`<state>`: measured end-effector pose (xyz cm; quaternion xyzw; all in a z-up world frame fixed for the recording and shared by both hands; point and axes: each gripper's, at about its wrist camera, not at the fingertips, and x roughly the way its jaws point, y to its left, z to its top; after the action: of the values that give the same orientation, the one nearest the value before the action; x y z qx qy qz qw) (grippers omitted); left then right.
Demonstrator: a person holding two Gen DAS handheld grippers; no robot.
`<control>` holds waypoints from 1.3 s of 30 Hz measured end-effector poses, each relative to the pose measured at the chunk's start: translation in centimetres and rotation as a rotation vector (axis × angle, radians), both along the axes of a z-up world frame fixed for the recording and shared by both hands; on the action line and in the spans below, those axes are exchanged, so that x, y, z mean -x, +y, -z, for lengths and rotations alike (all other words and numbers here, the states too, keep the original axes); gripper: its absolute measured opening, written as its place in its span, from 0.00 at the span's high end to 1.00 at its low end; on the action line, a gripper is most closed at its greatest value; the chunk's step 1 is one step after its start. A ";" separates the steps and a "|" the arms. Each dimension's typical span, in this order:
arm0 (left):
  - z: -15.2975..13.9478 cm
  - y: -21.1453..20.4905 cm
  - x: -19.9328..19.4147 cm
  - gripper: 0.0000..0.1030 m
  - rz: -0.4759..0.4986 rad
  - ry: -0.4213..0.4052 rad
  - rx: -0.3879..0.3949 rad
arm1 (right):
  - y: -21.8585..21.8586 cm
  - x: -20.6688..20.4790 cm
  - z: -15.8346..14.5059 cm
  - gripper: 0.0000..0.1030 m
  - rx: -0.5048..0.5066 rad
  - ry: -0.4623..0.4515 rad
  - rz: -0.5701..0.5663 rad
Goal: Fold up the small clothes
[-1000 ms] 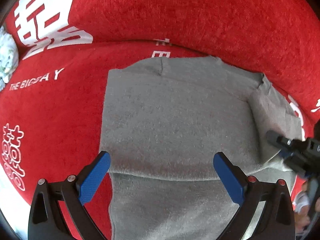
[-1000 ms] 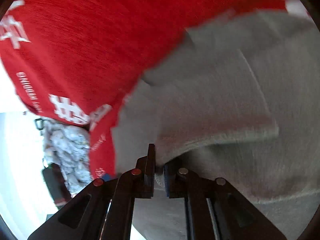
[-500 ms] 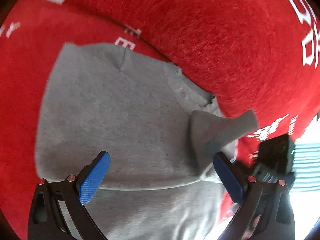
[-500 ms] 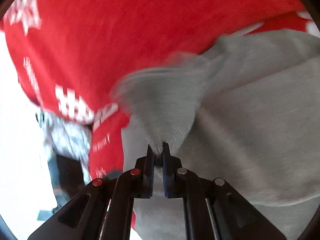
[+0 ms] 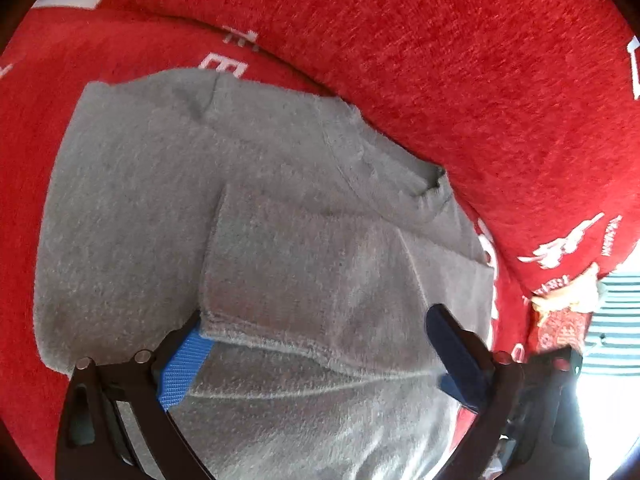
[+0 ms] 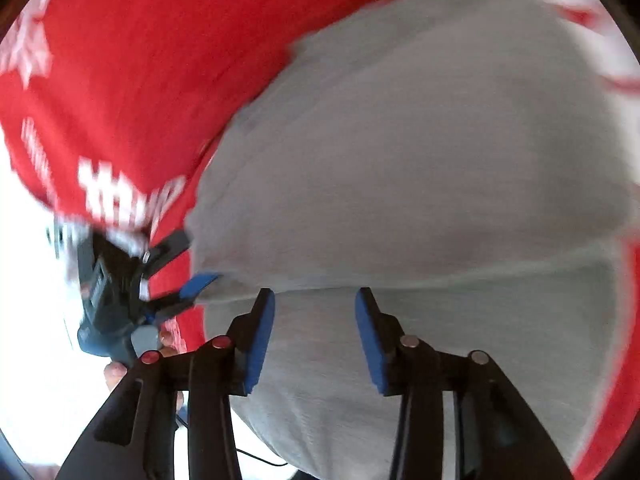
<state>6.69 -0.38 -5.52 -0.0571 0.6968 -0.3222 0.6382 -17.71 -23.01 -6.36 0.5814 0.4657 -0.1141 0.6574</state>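
Observation:
A small grey garment [image 5: 168, 208] lies on a red cover with white print [image 5: 500, 80]. Its right sleeve [image 5: 320, 276] is folded over onto the body. My left gripper [image 5: 316, 356] is open just above the garment's lower part, its left pad partly under the sleeve's hem. In the right wrist view the grey garment [image 6: 420, 152] fills the middle. My right gripper [image 6: 314, 332] is open over it and holds nothing. The left gripper [image 6: 176, 268] shows at the garment's left edge there.
The red cover's raised backrest [image 5: 440, 40] runs behind the garment. A bright area with striped fabric [image 5: 612, 320] lies at the right edge. The right wrist view is blurred by motion.
My right gripper carried the sleeve over onto the garment's body and opened, letting it go. The sleeve now lies flat. The left gripper stayed open.

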 end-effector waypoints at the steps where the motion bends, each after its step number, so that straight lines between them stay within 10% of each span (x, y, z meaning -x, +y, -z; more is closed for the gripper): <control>1: -0.2 -0.5 0.0 0.49 0.002 -0.023 -0.020 | -1.1 1.7 0.2 0.51 -0.009 0.004 0.065; 2: -0.1 -0.6 -0.2 0.88 0.009 -0.022 -0.027 | -2.1 3.4 0.4 0.51 -0.019 0.006 0.139; 3: 0.1 -0.9 -0.4 0.93 0.013 -0.005 -0.029 | -2.7 4.5 0.6 0.50 -0.028 0.004 0.190; 8: -3.3 -0.4 -1.1 0.93 0.028 -0.102 0.044 | -5.4 7.7 1.6 0.53 -0.075 -0.050 0.430; 10: -4.0 0.3 -1.0 0.93 0.035 -0.116 0.048 | -6.2 7.4 0.9 0.93 -0.038 -0.061 0.426; 21: -0.5 2.7 1.2 0.89 0.102 -0.152 -0.143 | -6.6 4.9 1.2 0.93 0.083 0.048 0.248; 23: -1.2 3.5 1.0 0.48 0.093 -0.194 -0.217 | -6.2 4.3 0.8 0.86 0.074 0.060 0.203; 25: -2.4 4.5 0.7 0.33 0.067 -0.279 -0.284 | -5.7 4.6 -0.5 0.60 0.100 0.067 0.110; 30: -3.6 4.3 0.4 0.33 0.087 -0.310 -0.292 | -6.9 4.2 -2.7 0.53 0.258 0.089 0.068; 36: -1.3 1.8 1.0 0.34 0.128 -0.243 -0.316 | -9.9 2.8 1.0 0.57 0.174 0.142 0.097; 39: -1.0 1.6 1.5 0.74 0.134 -0.218 -0.274 | -8.9 1.2 0.2 0.86 0.252 0.164 -0.020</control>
<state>5.16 1.27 -4.51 0.1121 0.6632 -0.2703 0.6889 -18.88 -31.90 -6.55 0.4783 0.5055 -0.2123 0.6861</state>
